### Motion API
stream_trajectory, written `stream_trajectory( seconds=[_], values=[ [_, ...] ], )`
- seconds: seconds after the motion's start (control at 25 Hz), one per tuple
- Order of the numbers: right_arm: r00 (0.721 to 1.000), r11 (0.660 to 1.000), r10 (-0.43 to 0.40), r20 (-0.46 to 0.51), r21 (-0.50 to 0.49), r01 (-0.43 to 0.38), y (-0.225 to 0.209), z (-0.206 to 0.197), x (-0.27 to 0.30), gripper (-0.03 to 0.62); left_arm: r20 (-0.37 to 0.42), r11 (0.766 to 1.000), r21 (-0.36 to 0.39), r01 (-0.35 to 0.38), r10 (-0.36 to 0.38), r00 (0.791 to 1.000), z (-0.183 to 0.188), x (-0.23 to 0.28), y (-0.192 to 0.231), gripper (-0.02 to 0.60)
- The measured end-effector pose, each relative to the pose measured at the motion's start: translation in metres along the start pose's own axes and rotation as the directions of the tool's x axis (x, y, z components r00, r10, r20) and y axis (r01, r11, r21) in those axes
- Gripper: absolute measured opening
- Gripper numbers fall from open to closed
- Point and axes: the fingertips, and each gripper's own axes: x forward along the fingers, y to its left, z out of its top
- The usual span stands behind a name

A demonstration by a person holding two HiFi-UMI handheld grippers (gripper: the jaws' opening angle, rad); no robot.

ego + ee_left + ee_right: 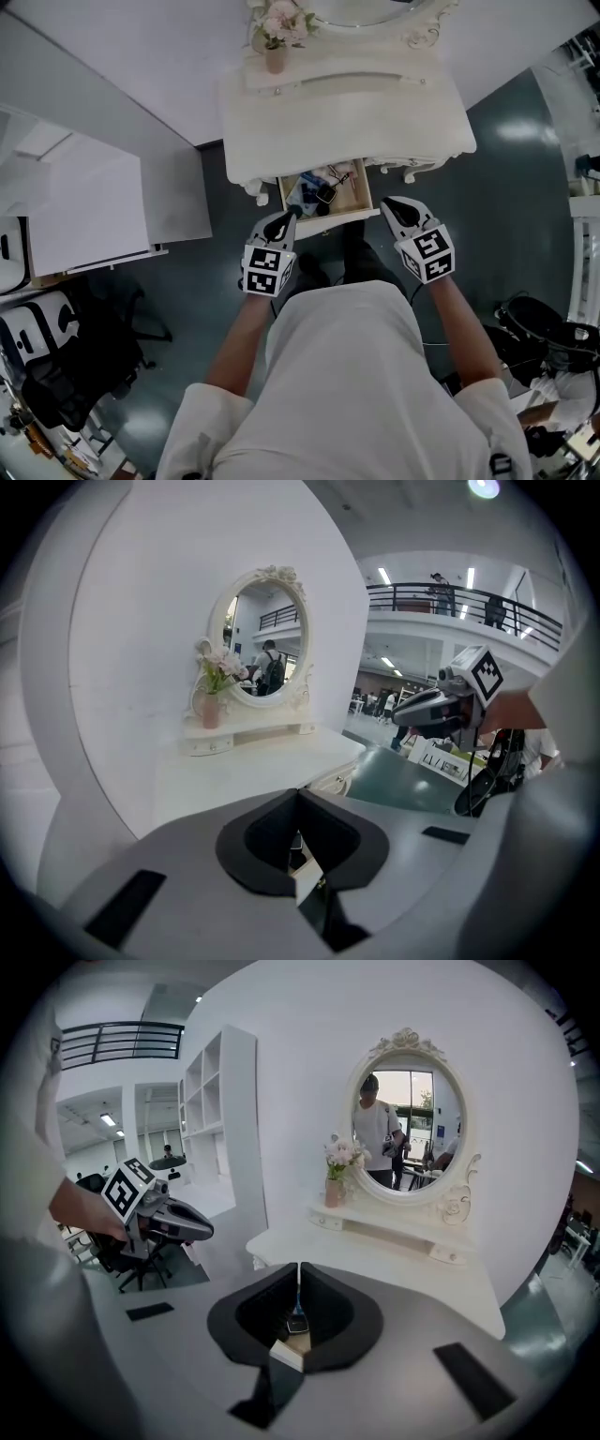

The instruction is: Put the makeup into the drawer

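The vanity's wooden drawer (367, 194) stands pulled out, and several makeup items (314, 190) lie inside it. My left gripper (284, 218) hangs just in front of the drawer's left corner, jaws shut and empty. At the drawer's right corner my right gripper (389, 203) is also shut with nothing held. In the left gripper view the closed tips (298, 791) point over the white tabletop (253, 761), with the right gripper (405, 714) off to the side. In the right gripper view a dark makeup item (297, 1322) in the drawer shows through the gap behind the shut jaws (300, 1267).
A vase of pink flowers (276, 36) and an oval mirror (405, 1129) stand at the back of the white vanity (347, 112). A white shelf unit (84, 206) is at the left, a black chair (75, 366) lower left, and cables and gear (534, 337) on the right floor.
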Motion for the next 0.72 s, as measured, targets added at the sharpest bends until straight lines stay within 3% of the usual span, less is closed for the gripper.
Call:
stream_trajectory(
  seconds=[0.2,0.72],
  values=[
    [1.0,1.0,-0.011,0.028,-0.014,0.011,0.001,0.002,-0.019,0.031,0.016,1.0,-0.002,0.016,-0.016,1.0,0.004,-0.014,-0.015,0.017],
    [0.996,0.997,0.059,0.071,-0.056,-0.055,-0.018,0.002,-0.046,0.031,0.064,0.996,-0.04,-0.078,0.08,0.995,0.032,-0.04,-0.041,0.017]
  ],
)
